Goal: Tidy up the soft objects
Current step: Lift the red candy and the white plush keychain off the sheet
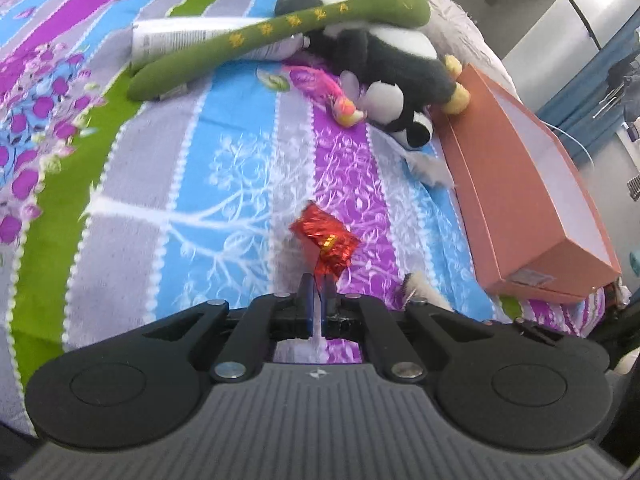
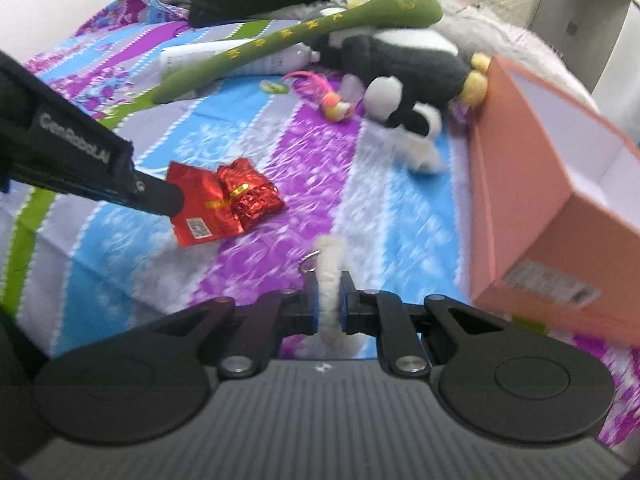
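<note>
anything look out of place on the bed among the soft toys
Yes: a hard white plastic tube lies under the long green plush stick, beside the black-and-white plush animal. It isn't soft, so it stands out.

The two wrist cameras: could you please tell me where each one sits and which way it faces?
Left wrist: behind the left tongs, facing across the bedspread; they pinch a red foil packet.
Right wrist: behind the right tongs, facing likewise; they clamp a white fluffy toy, and the left tongs enter from the left.
Shared: packet, green plush, panda plush, orange box.
</note>
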The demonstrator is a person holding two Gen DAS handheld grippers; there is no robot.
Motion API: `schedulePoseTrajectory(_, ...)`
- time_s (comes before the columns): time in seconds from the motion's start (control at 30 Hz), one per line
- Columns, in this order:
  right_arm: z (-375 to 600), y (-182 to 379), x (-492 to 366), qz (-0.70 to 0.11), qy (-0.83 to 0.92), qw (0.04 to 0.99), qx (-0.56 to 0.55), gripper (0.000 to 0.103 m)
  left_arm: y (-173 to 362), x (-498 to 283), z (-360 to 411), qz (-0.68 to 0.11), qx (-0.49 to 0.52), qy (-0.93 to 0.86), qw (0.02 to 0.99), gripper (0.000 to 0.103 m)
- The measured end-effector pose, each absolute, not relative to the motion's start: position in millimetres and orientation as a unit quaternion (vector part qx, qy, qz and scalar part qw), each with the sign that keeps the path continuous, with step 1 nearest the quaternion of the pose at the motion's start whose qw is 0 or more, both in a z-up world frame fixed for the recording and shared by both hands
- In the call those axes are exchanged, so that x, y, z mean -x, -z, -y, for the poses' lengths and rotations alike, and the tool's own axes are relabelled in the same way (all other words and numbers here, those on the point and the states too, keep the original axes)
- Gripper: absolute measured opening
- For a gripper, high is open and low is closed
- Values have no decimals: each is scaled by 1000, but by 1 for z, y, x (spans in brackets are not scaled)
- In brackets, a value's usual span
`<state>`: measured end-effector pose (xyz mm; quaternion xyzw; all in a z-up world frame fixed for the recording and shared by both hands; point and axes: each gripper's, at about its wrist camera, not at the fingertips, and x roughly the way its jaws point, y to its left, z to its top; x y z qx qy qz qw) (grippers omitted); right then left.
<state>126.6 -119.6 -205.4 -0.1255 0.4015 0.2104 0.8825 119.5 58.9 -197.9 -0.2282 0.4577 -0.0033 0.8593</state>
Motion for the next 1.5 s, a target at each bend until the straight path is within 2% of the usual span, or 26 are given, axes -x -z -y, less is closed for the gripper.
schedulePoseTrajectory(0.07,124,202,-126,-402,-222,883,95,15,197,-117,-61,-463,220,2,858,8)
schedulePoseTrajectory(0.1,125,200,-125,-400,-221,885,89,16,195,-116,-60,-466,211,-2,859,14)
schedulePoseTrajectory(0.17,126,197,-125,-393,-213,890,86,35,192,-115,-61,-467,199,2,861,28)
schedulePoseTrajectory(0.23,129,195,-126,-388,-212,894,75,44,187,-115,-62,-465,187,5,865,45)
schedulePoseTrajectory(0.33,131,197,-131,-391,-209,894,65,60,181,-120,-63,-468,167,11,868,54)
schedulePoseTrajectory(0.37,132,198,-132,-392,-209,894,64,61,179,-123,-63,-467,161,13,869,54)
schedulePoseTrajectory(0.6,135,220,-137,-411,-197,887,69,61,180,-150,-49,-474,105,42,873,68)
schedulePoseTrajectory(0.93,132,235,-139,-418,-219,879,72,59,208,-185,-34,-492,64,44,867,71)
schedulePoseTrajectory(1.03,132,235,-140,-414,-217,881,73,53,220,-195,-32,-509,58,35,858,73)
schedulePoseTrajectory(1.1,133,233,-139,-412,-215,883,73,43,225,-199,-30,-514,57,33,855,73)
schedulePoseTrajectory(1.17,135,232,-141,-413,-213,883,67,30,227,-201,-26,-515,55,37,854,73)
schedulePoseTrajectory(1.27,140,231,-145,-415,-210,883,53,19,228,-203,-18,-512,45,39,857,73)
schedulePoseTrajectory(1.47,151,227,-146,-409,-192,891,41,16,235,-207,-15,-511,41,28,858,70)
schedulePoseTrajectory(1.5,153,227,-146,-409,-190,892,40,16,236,-207,-15,-511,43,26,858,63)
